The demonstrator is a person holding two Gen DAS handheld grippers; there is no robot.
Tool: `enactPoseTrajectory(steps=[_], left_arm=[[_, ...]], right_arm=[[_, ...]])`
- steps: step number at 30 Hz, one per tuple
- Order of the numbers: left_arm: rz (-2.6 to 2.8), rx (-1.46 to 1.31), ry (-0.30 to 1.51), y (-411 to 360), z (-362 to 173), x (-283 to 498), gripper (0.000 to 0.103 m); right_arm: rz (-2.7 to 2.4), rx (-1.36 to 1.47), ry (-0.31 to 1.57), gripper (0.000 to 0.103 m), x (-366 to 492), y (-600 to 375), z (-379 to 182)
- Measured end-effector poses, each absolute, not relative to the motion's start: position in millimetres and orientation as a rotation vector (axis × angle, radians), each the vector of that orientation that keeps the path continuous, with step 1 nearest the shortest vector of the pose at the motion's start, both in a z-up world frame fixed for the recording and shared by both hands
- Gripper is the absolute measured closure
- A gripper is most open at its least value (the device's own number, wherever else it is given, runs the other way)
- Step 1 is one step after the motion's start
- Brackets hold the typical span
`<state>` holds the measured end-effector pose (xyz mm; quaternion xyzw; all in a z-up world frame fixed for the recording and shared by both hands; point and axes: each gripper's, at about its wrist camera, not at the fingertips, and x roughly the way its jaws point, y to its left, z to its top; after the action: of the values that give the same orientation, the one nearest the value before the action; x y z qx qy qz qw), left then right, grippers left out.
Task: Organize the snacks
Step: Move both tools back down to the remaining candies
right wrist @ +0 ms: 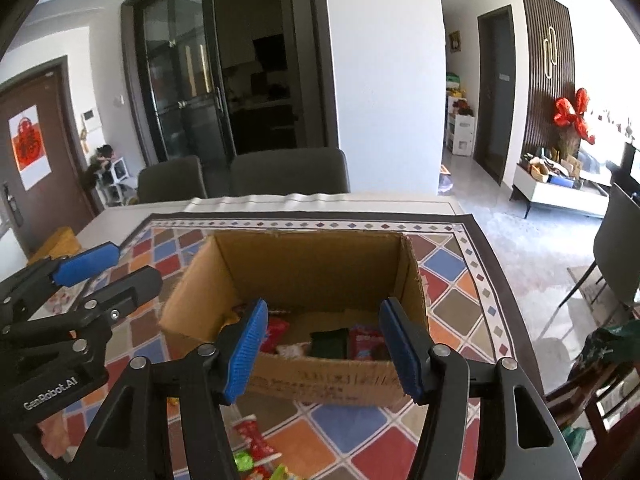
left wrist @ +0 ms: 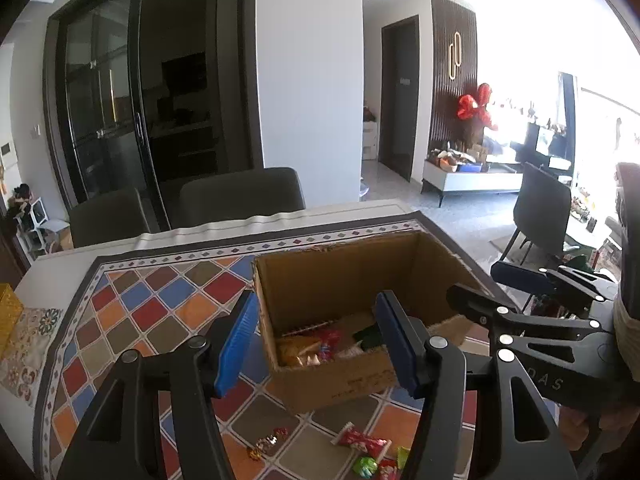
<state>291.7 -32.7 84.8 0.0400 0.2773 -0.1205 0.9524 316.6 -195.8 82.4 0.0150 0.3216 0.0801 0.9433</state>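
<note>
An open cardboard box [left wrist: 320,276] [right wrist: 304,256] stands on the patterned tablecloth and holds several snack packets [left wrist: 316,346] [right wrist: 332,340]. My left gripper [left wrist: 316,344] is open and empty, held above the box's near left edge. My right gripper [right wrist: 324,350] is open and empty, held above the box's near wall. Loose snacks lie on the cloth in front of the box: a red packet [left wrist: 362,442] [right wrist: 256,442], a gold-wrapped candy [left wrist: 268,442] and green candies [left wrist: 366,466] [right wrist: 242,460]. The right gripper's arm [left wrist: 532,320] shows in the left wrist view, the left gripper's [right wrist: 72,300] in the right wrist view.
The table [right wrist: 448,200] carries a colourful checked cloth [right wrist: 452,292]. Two grey chairs [right wrist: 288,172] stand at its far side and another chair [right wrist: 620,248] at the right. A yellow box [left wrist: 8,312] sits at the table's left edge.
</note>
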Motion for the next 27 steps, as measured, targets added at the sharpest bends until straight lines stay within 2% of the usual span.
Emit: enactPoseTrajectory(steps=[13, 27], left_arm=[[-0.289, 0.098, 0.532, -32.8, 82.2, 234.3, 0.043], [-0.341, 0.121, 0.580, -34.3, 42.9, 193.1, 0.043]], right_arm=[[0.207, 0.047, 0.601, 0.043, 263.1, -198.1, 80.9], [0.224, 0.011, 0.633, 0.043, 222.9, -199.4, 50.5]])
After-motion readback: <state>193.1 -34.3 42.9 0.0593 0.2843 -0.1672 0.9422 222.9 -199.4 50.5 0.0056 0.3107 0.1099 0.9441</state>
